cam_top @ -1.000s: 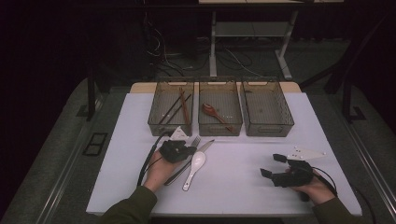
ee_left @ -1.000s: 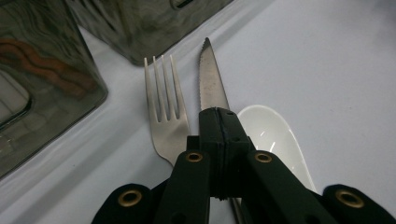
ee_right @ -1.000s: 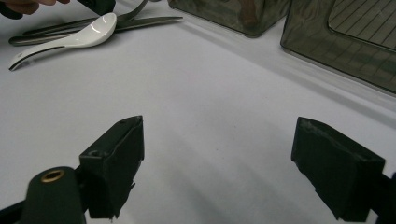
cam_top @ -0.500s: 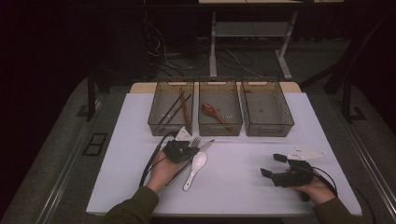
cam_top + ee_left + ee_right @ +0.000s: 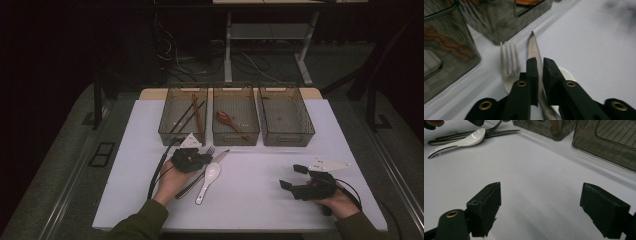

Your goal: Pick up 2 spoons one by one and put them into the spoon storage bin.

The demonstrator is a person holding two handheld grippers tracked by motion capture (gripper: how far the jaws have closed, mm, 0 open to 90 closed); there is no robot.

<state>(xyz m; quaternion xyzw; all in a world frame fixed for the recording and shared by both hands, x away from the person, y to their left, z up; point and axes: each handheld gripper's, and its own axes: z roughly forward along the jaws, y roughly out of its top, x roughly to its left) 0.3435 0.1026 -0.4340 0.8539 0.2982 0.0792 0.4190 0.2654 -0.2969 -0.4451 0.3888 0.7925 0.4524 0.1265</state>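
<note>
- While the left gripper (image 5: 540, 67) sits low over the cutlery near the left tray (image 5: 183, 116), its jaws have just been opening a little; a narrow gap now shows between the pads, with the knife (image 5: 532, 46) running through that gap.
- Whether the pads press the knife blade cannot be told from the left gripper view; the gap looks slightly wider than the blade, so I read it as loosened, not clamped.
- Knife position: flat on the white table (image 5: 260, 170), tip pointing toward the trays, just right of the fork (image 5: 510, 62) and partly over the white spoon (image 5: 209, 176).
- Fork lies beside the knife, tines toward the left tray, apparently touching the table.
- Versus a second ago in the high view: left hand (image 5: 172, 182) holds the same spot; cutlery group unshifted; jaw gap is the one change.
- Right gripper (image 5: 296, 176) rests on the table at the right front, well apart from the cutlery, jaws spread wide with bare tabletop between them; unchanged from the earlier frames.
- Left tray holds dark chopsticks (image 5: 192, 112); middle tray (image 5: 235, 116) holds a wooden spoon (image 5: 227, 120); right tray (image 5: 285, 116) shows no clear contents.
</note>
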